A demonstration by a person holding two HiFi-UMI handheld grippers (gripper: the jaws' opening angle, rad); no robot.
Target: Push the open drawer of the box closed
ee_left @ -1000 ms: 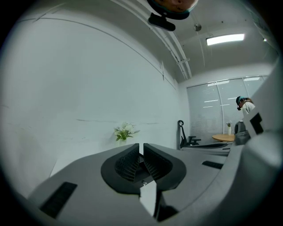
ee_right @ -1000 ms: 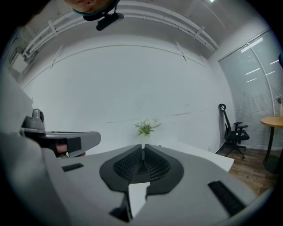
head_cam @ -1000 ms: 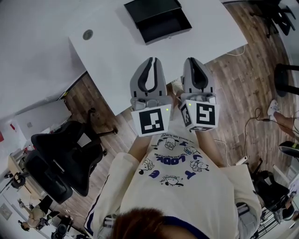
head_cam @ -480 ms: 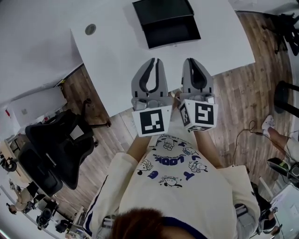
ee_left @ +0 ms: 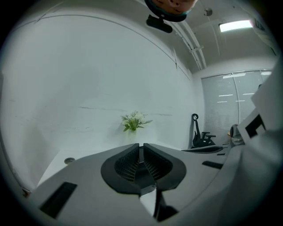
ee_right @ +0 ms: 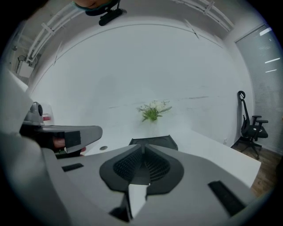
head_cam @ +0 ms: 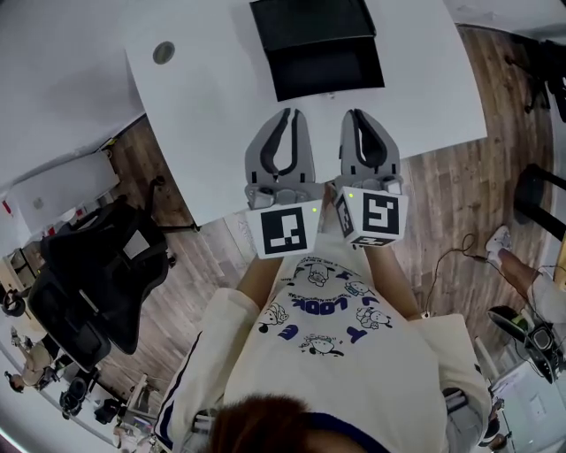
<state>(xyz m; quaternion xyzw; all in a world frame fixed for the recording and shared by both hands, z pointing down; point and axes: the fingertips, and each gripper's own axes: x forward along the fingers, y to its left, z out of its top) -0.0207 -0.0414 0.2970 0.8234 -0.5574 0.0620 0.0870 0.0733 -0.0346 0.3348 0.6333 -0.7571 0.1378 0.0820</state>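
Standing at the near edge of a white table [head_cam: 212, 133], a person in a cream printed shirt [head_cam: 327, 372] holds the left gripper [head_cam: 289, 113] and the right gripper [head_cam: 353, 113] side by side, both short of the black box [head_cam: 309, 19] and touching nothing. Each gripper's own view shows its fingers pressed together with nothing between them. Past the tips, the box's drawer [head_cam: 329, 71] stands pulled out toward the person, its dark inside open, with the box body just behind it. The right gripper is nearly in line with the drawer front, while the left gripper points a little to the left of the box. A round cable port [head_cam: 164, 53] lies well to the left of the box, and a small plant [ee_right: 153, 110] shows against the white wall beyond it. The closed fingers should serve as a blunt pusher. The likely best move is to bring the tips low against the middle of the drawer front and press straight away from the person, so the drawer does not skew. The spare gripper could steady the box, which may slide on the smooth table. Compared with a second earlier, the box and drawer sit larger and closer to the tips, more squarely ahead, while the grippers keep the same paired pose.
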